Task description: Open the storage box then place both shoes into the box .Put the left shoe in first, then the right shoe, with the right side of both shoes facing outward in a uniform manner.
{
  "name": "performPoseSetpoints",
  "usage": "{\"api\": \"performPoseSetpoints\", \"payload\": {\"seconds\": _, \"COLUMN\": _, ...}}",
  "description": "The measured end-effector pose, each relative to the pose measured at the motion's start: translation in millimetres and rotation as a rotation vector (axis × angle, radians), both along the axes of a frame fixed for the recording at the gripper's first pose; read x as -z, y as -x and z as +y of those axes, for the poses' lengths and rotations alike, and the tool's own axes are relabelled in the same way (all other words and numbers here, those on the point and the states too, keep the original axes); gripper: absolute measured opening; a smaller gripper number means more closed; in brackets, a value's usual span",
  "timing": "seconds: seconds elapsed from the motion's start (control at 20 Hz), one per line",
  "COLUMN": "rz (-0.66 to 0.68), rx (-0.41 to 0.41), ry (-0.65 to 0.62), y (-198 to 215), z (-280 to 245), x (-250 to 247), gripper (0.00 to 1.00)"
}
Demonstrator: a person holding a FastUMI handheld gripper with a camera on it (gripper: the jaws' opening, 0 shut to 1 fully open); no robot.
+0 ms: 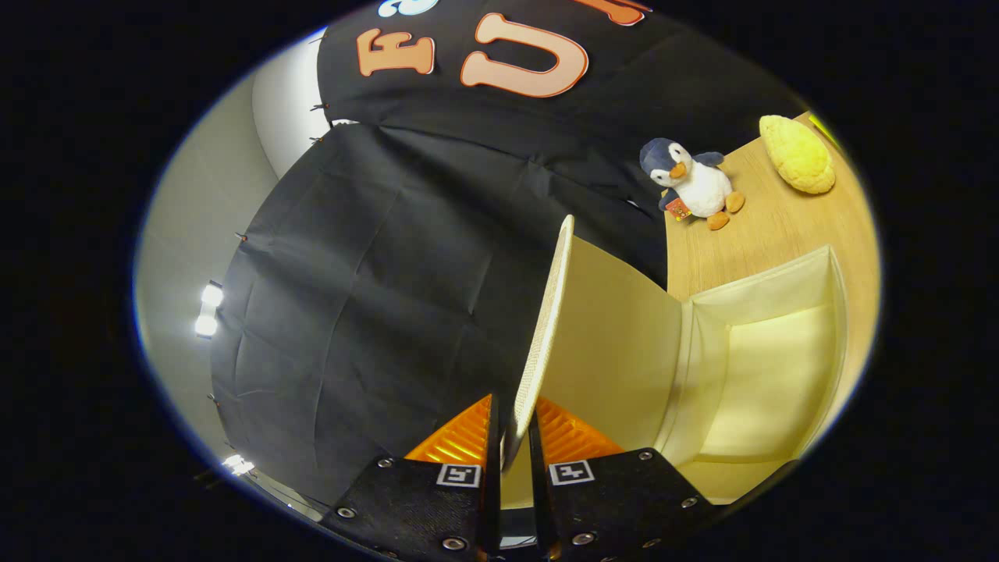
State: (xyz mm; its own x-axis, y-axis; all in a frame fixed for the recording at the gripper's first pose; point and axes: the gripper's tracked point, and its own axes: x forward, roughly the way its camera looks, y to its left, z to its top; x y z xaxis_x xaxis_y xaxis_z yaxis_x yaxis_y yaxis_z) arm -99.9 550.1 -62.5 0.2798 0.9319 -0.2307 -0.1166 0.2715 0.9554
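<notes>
My gripper [515,433] is shut on the thin edge of the storage box lid [546,320], a cream fabric flap seen edge-on and rising straight ahead from between the fingers. The lid is swung up and stands open. To the right of the lid lies the cream storage box [780,382], its pale inside bare and open to view. The box rests on a light wooden table [757,234].
A plush penguin [691,183] sits on the table beyond the box. A yellow plush toy [798,154] lies further right of it. The black cloth wall [375,297] hangs to the left of the lid, with bright lamps [209,309] at its left side.
</notes>
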Motion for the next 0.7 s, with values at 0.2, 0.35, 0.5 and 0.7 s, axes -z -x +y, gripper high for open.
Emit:
{"api": "performPoseSetpoints", "payload": {"seconds": 0.2, "rz": 0.015, "rx": 0.006, "ry": 0.003, "y": -5, "z": 32, "x": 3, "gripper": 0.18}}
{"api": "performPoseSetpoints", "payload": {"seconds": 0.35, "rz": 0.034, "rx": 0.017, "ry": -0.003, "y": -8, "z": 49, "x": 7, "gripper": 0.18}}
{"api": "performPoseSetpoints", "payload": {"seconds": 0.5, "rz": 0.032, "rx": 0.021, "ry": -0.018, "y": -10, "z": 58, "x": 5, "gripper": 0.26}}
{"api": "performPoseSetpoints", "payload": {"seconds": 0.7, "rz": 0.006, "rx": 0.040, "ry": -0.009, "y": -15, "z": 55, "x": 4, "gripper": 0.62}}
